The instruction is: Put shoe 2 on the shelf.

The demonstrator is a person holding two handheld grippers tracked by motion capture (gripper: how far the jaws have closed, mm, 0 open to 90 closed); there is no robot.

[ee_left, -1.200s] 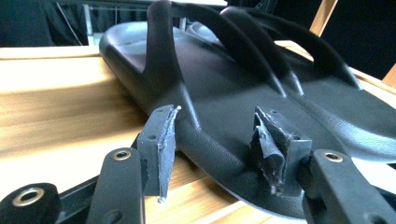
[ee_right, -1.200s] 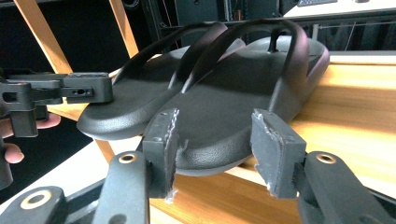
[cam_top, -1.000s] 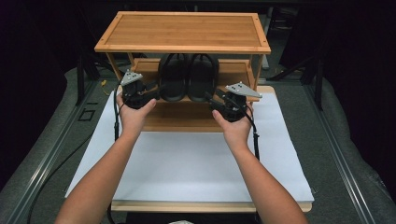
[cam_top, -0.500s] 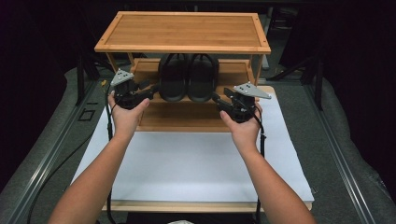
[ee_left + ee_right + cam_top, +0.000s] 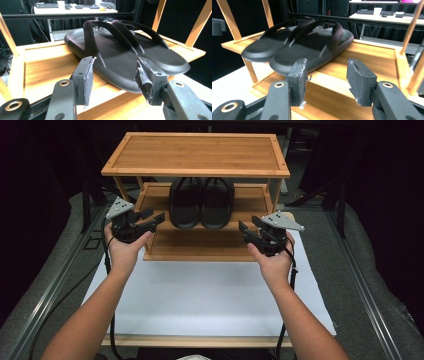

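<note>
The pair of black slippers point(image 5: 201, 202) sits side by side on the middle shelf of the bamboo rack point(image 5: 195, 155), in the upper centre of the high view, so the placing looks done. The left gripper point(image 5: 152, 217) and right gripper point(image 5: 246, 229) flank the rack, jaws wide and empty. The gripper views add the raised straps and, in the top background, a desk with keyboards point(image 5: 75, 8).

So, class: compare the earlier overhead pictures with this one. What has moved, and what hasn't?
Both hands drew apart, away from the slippers: the left gripper went left, the right gripper right. Both jaws are open and empty. The slippers remain side by side on the rack.
</note>
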